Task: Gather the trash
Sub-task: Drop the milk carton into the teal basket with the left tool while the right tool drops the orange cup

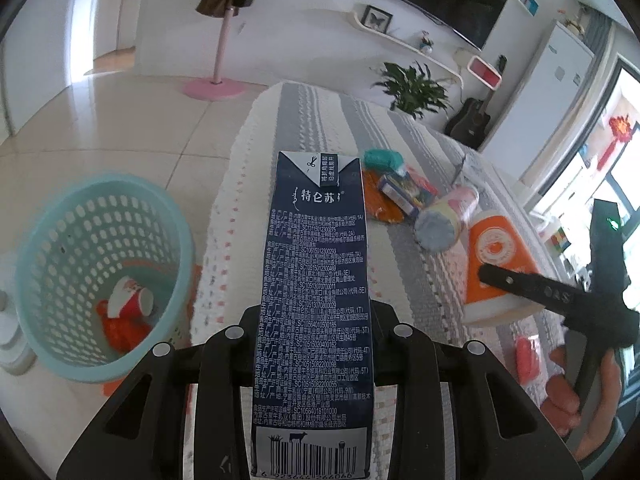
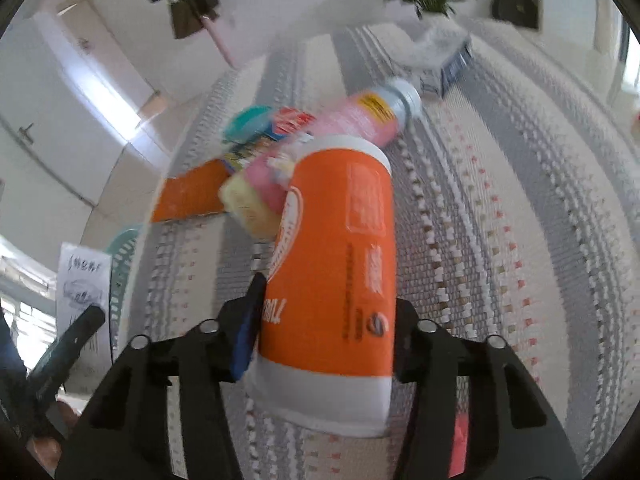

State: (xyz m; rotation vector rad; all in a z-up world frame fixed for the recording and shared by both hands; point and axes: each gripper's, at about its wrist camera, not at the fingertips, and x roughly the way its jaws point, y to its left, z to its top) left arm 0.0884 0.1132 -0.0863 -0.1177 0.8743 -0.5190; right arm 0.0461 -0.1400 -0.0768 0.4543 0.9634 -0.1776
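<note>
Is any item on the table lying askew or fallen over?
Yes. The orange cup lies on its side on the striped tablecloth, and the pink bottle behind it has also tipped over.

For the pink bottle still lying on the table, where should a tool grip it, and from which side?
Grip the pink bottle across its round mid-body, coming from above. It lies flat, its capped end is free, and its other end is crowded by the orange cup and packets.

The left gripper (image 1: 316, 344) holds its jaws clamped, while the right gripper (image 2: 326, 332) has jaws spread wide.
</note>
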